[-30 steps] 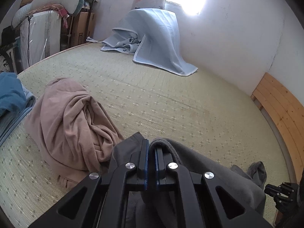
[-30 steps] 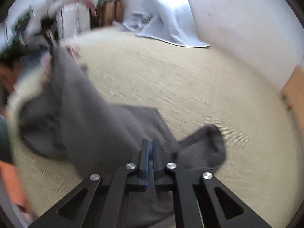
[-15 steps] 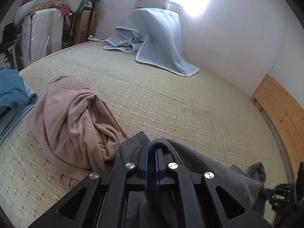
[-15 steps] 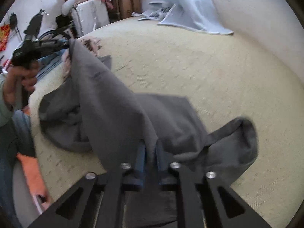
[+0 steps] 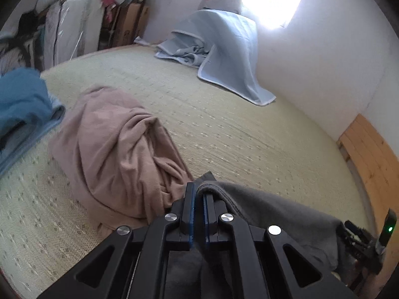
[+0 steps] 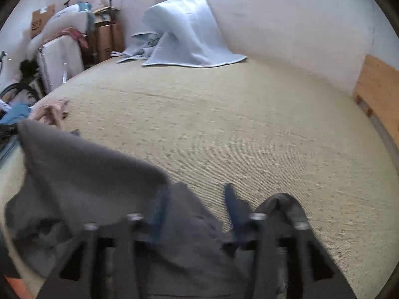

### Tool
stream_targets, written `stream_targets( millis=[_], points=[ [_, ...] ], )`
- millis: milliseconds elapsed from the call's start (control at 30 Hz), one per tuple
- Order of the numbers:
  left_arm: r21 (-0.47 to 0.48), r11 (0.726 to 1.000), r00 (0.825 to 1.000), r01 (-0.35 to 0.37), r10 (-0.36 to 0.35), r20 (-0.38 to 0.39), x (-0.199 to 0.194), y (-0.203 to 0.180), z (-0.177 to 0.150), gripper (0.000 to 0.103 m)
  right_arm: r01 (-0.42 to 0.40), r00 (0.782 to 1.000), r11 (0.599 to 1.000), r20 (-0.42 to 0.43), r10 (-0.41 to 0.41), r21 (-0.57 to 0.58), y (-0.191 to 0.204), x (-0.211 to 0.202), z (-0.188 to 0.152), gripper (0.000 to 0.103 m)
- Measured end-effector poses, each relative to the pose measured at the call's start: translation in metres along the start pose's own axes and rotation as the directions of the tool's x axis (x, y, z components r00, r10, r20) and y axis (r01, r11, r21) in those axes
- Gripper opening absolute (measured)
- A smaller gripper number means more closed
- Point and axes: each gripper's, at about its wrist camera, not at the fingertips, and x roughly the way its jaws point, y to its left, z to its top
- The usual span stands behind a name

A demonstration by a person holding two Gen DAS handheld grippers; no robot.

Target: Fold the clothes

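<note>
A dark grey garment point(image 5: 269, 209) hangs over the woven mat, and my left gripper point(image 5: 198, 194) is shut on its edge. In the right wrist view the same grey garment point(image 6: 82, 164) stretches from the far left down under my right gripper point(image 6: 194, 199), whose blurred fingers stand wide apart with the cloth lying loose beneath them. A crumpled pink garment point(image 5: 117, 154) lies just left of my left gripper. The other gripper's body point(image 5: 364, 239) with a green light shows at the left wrist view's right edge.
Blue folded clothes point(image 5: 22, 102) sit at the left. A light blue blanket point(image 5: 224, 57) is draped against the far wall. A wooden bed board point(image 5: 369, 154) runs along the right. Boxes and bedding point(image 6: 62, 44) stand beyond the mat's left edge.
My right gripper has opened and let go of the grey garment, which has sunk toward the mat. My left gripper keeps its hold and has shifted a little.
</note>
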Motion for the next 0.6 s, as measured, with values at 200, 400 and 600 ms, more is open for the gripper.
stream_targets(
  millis=[200,400,600],
  points=[
    [-0.101,0.995,0.999,0.017,-0.020,-0.032,0.004,0.019,0.004,0.004,0.033,0.996,0.998,0.077,-0.037,0.058,-0.004,-0.018,0.005,0.088],
    [-0.080,0.997,1.000,-0.002,0.000,-0.029,0.006,0.014,0.003,0.005,-0.150,0.989,0.963,0.046,0.143,0.223,-0.033,-0.020,0.008,0.089],
    [-0.082,0.996,0.999,-0.017,0.014,-0.034,0.008,0.011,0.001,0.005,-0.271,0.960,0.938,-0.007,0.279,0.216,-0.042,-0.024,0.001,0.089]
  ],
)
